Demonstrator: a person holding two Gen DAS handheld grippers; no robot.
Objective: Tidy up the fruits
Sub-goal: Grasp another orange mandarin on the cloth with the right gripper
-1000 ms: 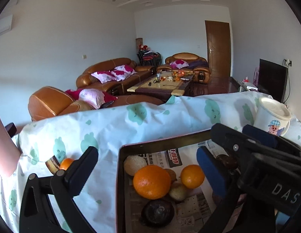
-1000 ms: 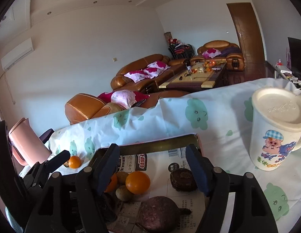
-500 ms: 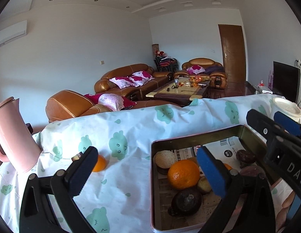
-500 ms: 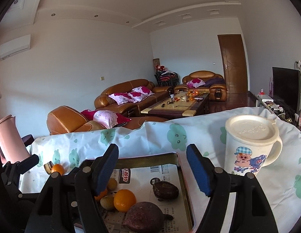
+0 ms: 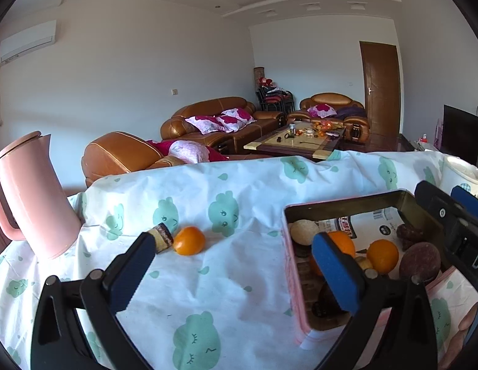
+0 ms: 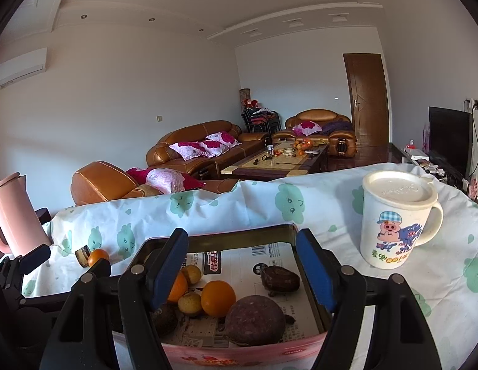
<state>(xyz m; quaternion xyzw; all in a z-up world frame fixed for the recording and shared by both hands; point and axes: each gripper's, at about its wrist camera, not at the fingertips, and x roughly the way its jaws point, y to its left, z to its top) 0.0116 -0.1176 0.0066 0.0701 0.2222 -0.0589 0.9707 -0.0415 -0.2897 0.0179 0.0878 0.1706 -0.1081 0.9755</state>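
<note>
**Two open grippers over a tin of fruit, one orange loose on the cloth**

Two grippers hang above a table under a white cloth [image 5: 226, 280] printed with green clouds. The left gripper [image 5: 232, 262] has its jaws wide apart with nothing between them; only bare cloth shows in the gap. The right gripper [image 6: 242, 265] is also open and empty, its blue pads [image 6: 316, 265] spread over the tin below without touching any fruit.

The tin [image 6: 226, 237], a rectangular box with a pink outer wall, is lined with newspaper [image 6: 269, 259]. Inside it lie two oranges [image 6: 218, 298], one partly hidden behind the right gripper's left finger, a few small tan fruits [image 6: 189, 305], and several dark brown-purple round fruits [image 6: 254, 320], one of them apart near the tin's far right corner [image 6: 280, 279].

Outside the tin, a single orange [image 5: 189, 240] sits on the cloth to its left, well apart from it, touching or just beside a small dark brown-and-tan item [image 5: 161, 237] that is too small to identify. A pink jug [image 5: 32, 197] stands at the table's far left edge. A white lidded mug [image 6: 396, 219] with a cartoon pig stands right of the tin, near it but not touching.

Beyond the table are brown leather sofas [image 5: 214, 120] with pink cushions, a coffee table [image 5: 297, 141], a brown door [image 5: 382, 86] and a dark screen [image 6: 450, 138].
</note>
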